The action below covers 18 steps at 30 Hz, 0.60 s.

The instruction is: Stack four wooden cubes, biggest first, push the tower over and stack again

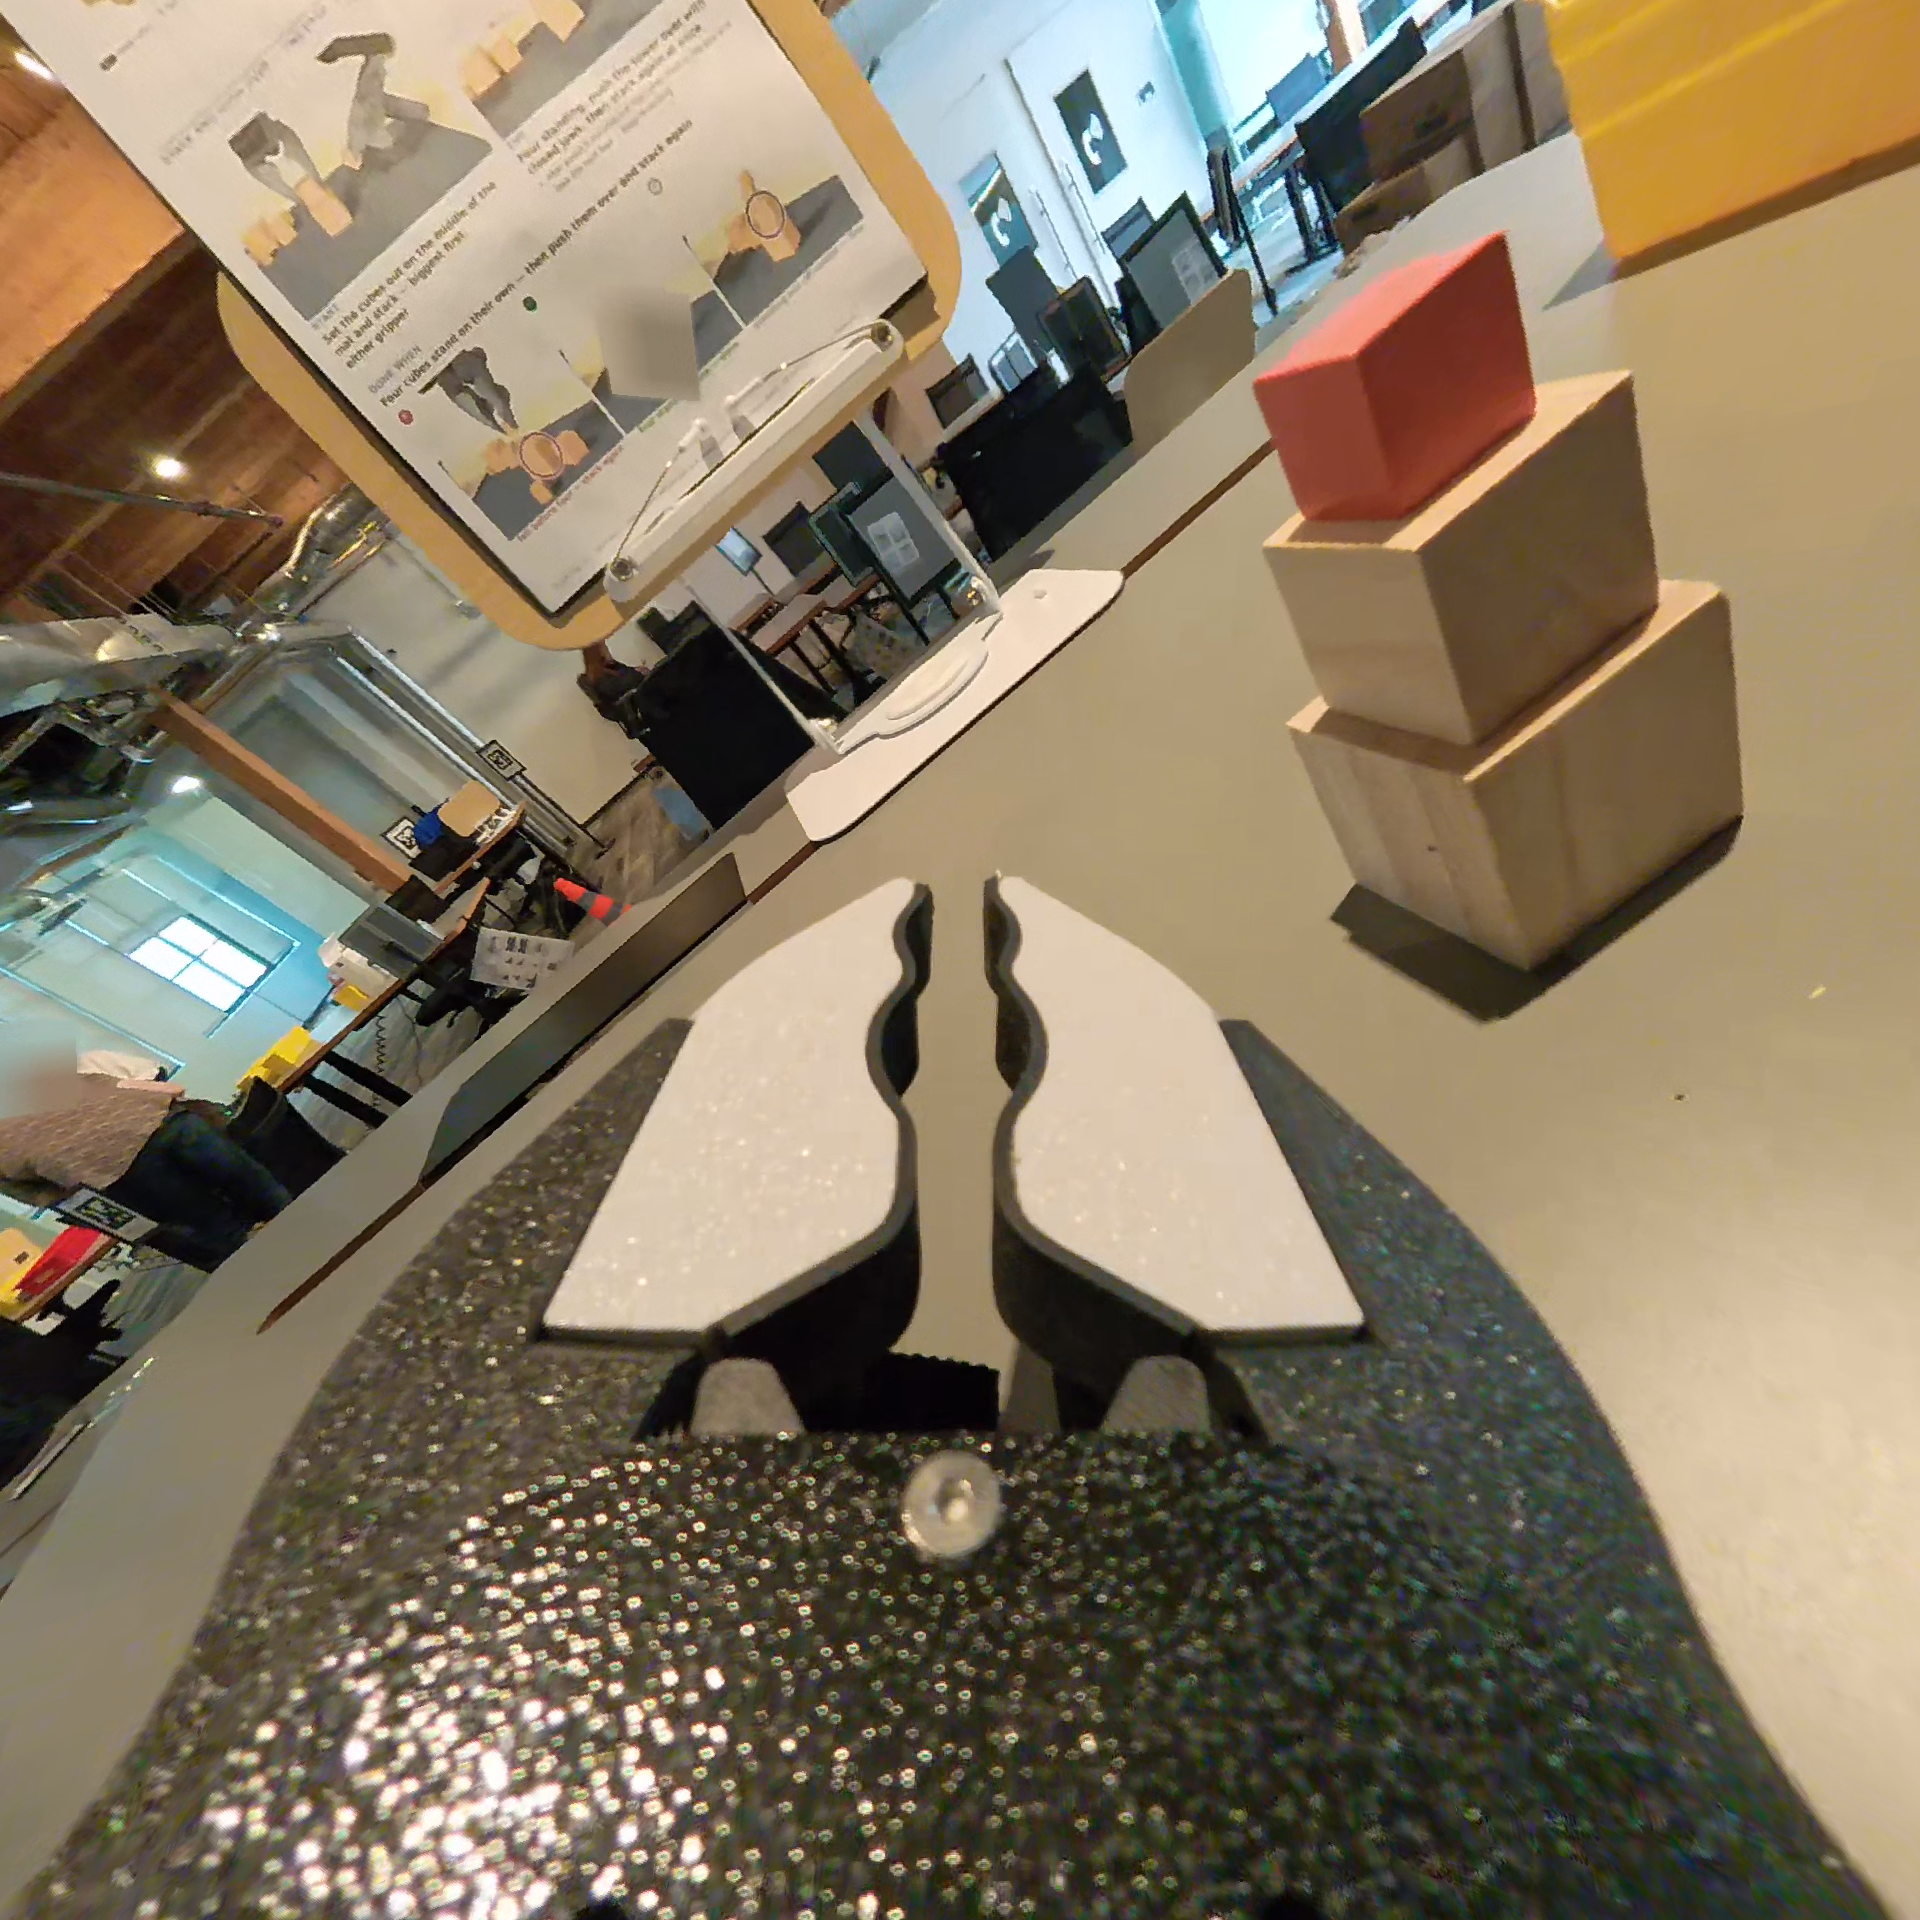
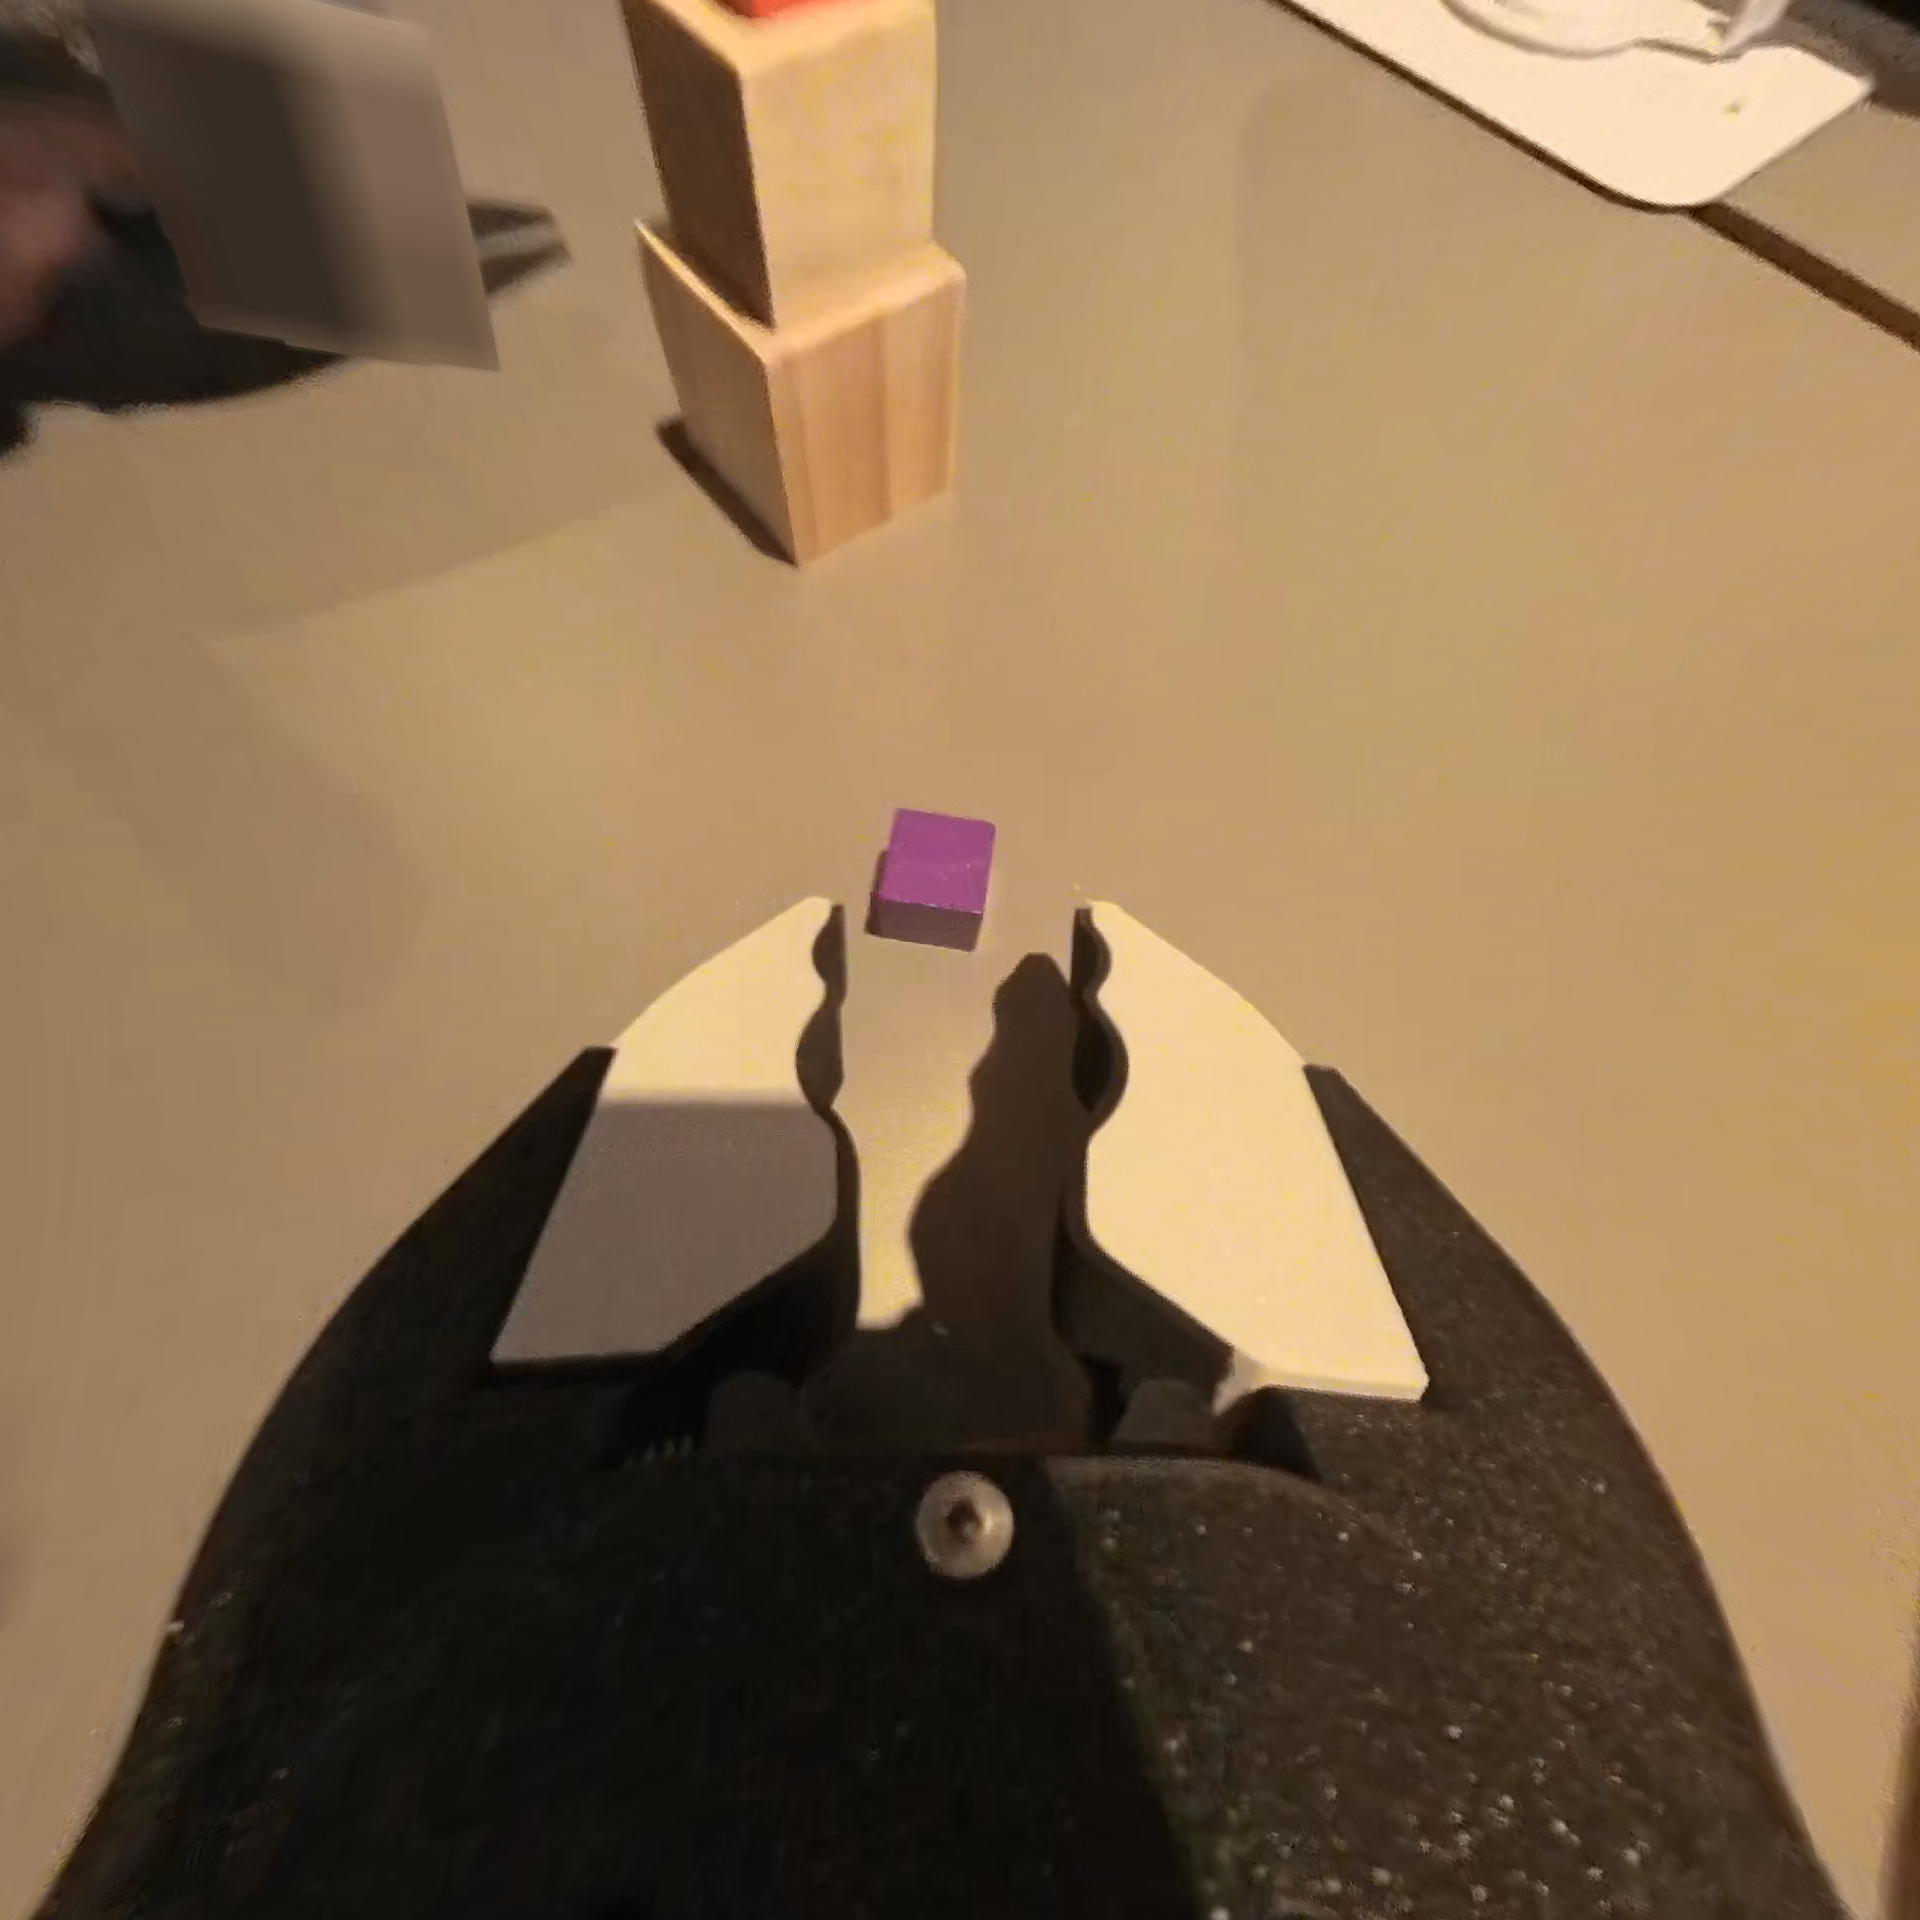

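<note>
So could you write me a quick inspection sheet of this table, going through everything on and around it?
Surface: grey tabletop, nothing spilled.
Job's things: three blocks stacked, large wooden block at the bottom, medium wooden block on it, red block on top; small purple block alone on the tabletop.
Clutter: white stand holding an instruction board; yellow box at the far edge.
Grippers: left gripper empty, jaws nearly shut; right gripper open, just short of the purple block.
Cables: nothing seen.
Surroundings: desks, chairs, a person in the distance.
</note>
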{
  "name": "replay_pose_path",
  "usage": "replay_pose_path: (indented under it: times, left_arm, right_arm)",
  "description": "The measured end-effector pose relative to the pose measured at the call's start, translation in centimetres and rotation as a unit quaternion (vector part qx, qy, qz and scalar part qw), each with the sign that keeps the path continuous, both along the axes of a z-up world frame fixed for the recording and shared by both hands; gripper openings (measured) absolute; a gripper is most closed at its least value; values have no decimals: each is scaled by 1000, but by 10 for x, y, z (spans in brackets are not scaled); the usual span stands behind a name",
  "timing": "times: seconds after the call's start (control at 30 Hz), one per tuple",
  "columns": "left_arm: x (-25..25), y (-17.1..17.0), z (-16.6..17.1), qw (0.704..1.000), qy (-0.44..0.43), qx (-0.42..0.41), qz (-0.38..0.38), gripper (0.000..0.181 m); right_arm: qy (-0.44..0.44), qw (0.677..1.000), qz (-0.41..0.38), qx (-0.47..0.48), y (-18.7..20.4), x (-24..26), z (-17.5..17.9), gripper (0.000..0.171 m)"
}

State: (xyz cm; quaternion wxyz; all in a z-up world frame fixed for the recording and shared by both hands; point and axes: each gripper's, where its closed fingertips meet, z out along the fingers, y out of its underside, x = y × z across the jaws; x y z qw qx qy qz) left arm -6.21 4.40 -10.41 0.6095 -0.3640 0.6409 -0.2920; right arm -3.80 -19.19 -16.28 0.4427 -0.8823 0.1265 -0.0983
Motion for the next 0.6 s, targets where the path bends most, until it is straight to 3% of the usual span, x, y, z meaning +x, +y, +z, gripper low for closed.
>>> replay_pose_path:
  times: [0.17,0.23,0.33,0.6]
  left_arm:
    - [0,-2,-1,1000,1,10,-1,9]
    - [-1,-2,0,1000,-3,9,-2,9]
    - [-2,-1,2,1000,-9,3,0,9]
    - [-4,2,6,1000,-19,-12,0,8]
  right_arm:
    - [-25,997,-14,-73,10,3,-16,46]
    - [-19,997,2,-75,17,1,-17,23]
    - [-1,998,41,-52,30,-1,-9,22]
    - [18,978,193,82,92,10,105,22]
